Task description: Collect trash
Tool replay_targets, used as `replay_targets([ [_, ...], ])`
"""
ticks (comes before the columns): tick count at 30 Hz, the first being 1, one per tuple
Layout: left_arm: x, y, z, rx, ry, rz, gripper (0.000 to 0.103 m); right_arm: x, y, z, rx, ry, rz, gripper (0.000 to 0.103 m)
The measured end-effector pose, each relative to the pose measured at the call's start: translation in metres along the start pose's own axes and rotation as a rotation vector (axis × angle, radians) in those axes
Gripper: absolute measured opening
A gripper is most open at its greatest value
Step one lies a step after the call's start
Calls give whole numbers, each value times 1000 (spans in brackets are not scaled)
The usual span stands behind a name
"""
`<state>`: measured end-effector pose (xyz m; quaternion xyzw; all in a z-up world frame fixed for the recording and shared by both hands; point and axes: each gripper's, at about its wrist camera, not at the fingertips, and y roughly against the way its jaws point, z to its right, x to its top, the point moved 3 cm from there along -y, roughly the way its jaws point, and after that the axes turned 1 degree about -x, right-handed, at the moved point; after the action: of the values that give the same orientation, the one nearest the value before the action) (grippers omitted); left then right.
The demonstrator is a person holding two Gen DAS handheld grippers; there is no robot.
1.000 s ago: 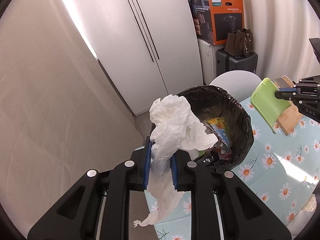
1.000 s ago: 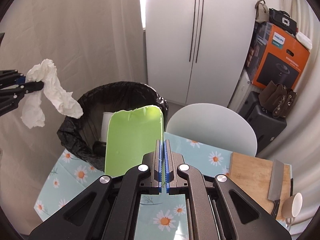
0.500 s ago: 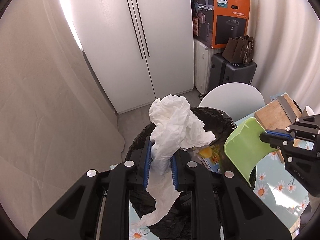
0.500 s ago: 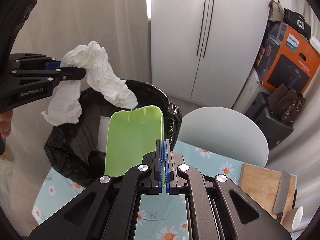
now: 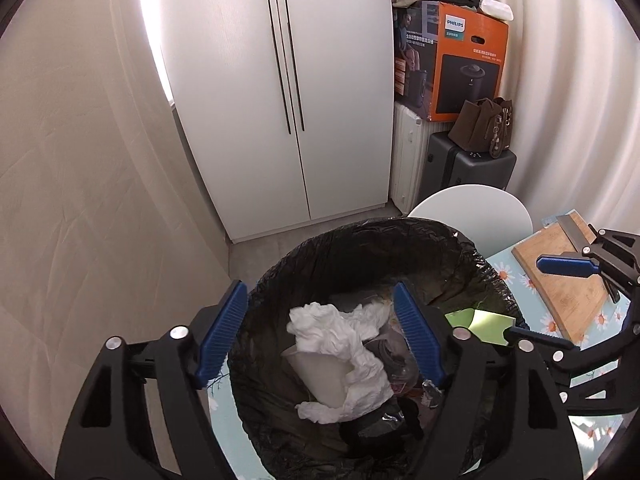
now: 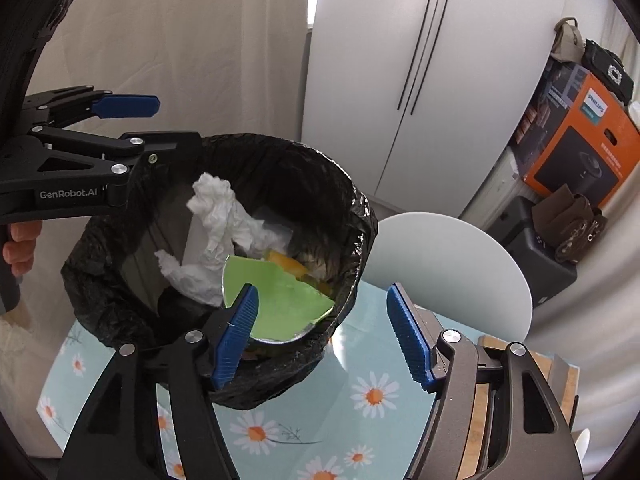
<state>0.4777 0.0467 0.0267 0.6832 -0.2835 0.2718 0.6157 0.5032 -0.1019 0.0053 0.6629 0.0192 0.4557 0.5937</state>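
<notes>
crumpled white tissue (image 5: 340,356) now lying inside the black-lined trash bin (image 5: 360,240), on top of the other rubbish; no longer pinched. green plastic piece (image 6: 276,300) also down in the bin, leaning against the inner wall on the side nearest the right gripper. both drops done, so this pair of items judged collected.

left gripper (image 5: 320,336) spread wide and empty, hovering over the bin mouth. right gripper (image 6: 322,330) likewise parted, nothing between the pads, poised at the bin's near rim.

against half a second ago: tissue then clamped in the left tongs above the bin, green piece clamped in the right; both since let go together.

bin standing near the far left corner of the daisy-print table (image 6: 360,400); wooden cutting board (image 5: 560,276) with a cleaver toward the right edge. further trash on the table not visible here.
</notes>
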Motion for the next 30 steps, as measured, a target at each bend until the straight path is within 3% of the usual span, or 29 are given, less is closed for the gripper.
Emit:
replay_targets([
  [1,-4,4,-2,8,11,2,89,-3,1,0,6,-3,-5,69],
  [4,-18,13,-9,-1,66,-13,90,-12,10,0,-4,-6,17,86],
  [9,-47,34,-11,15,97,-34,97,-28,28,0,52,-8,44,86],
  [17,-89,75,14,29,64,-54,97,-59,59,-1,109,-26,85,88],
  [22,-112,100,30,-7,100,-20,97,-82,76,-5,111,-1,92,89],
  [27,-136,124,44,1,121,2,97,-107,98,-5,143,-22,104,89],
  [30,-147,137,54,42,115,8,97,-119,112,-4,151,-16,126,89],
])
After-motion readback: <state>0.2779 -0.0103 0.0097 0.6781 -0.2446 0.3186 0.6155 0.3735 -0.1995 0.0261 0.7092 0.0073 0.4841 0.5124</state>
